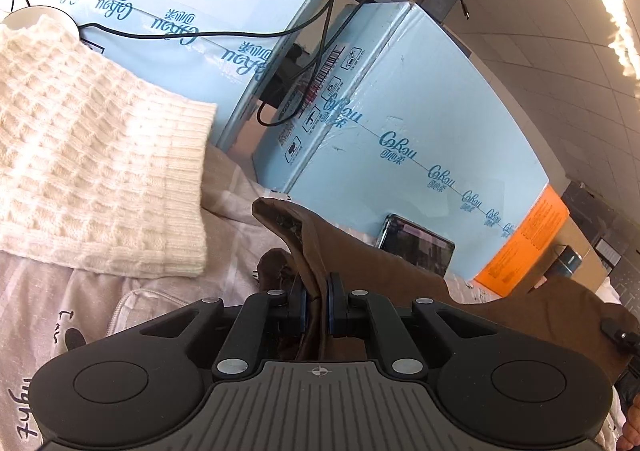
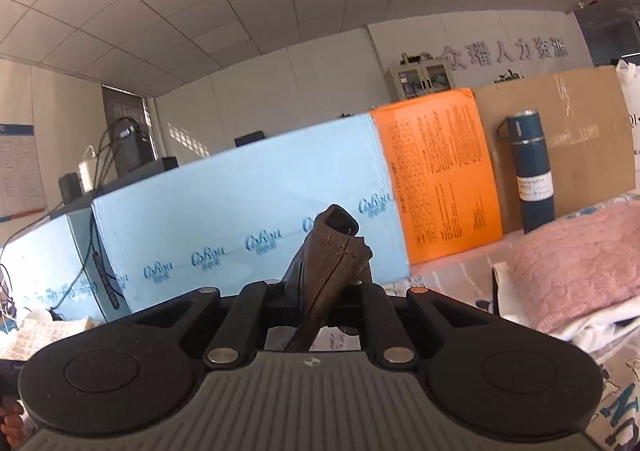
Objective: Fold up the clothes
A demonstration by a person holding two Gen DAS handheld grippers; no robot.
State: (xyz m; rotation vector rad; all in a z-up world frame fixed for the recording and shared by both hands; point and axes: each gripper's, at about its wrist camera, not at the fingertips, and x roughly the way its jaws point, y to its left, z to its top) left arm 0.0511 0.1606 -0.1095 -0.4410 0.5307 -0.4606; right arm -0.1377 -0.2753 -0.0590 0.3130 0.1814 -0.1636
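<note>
While you hold a gripper in each hand, the biggest things in front of you are the light blue boxes [image 1: 420,119] that stand like a wall along the back of the bed. An orange sheet [image 2: 438,175] full of print is next to them, and a brown cardboard box [image 2: 560,131] comes after that. Under it all lies a pale bed cover [image 1: 92,303] with dark writing on it.

The brown garment [image 1: 500,315] is the thing you are folding. It is spread out between your two grippers and lifted up off the cover. A cream knit sweater [image 1: 92,155] lies folded flat on the cover to the left of it. A pink knit sweater [image 2: 580,263] lies bunched on the far right side.

Your left gripper [image 1: 317,305] is squeezed tight on an edge of the brown garment, and the cloth stands up between the blue pads. Your right gripper [image 2: 320,285] is also pinched on a thick seamed edge of it, and the cloth sticks up out of the fingers.

A dark blue bottle [image 2: 532,175] stands upright in front of the cardboard box. A dark tablet [image 1: 416,251] leans on a blue box. Black cables [image 1: 320,31] hang over the boxes.
</note>
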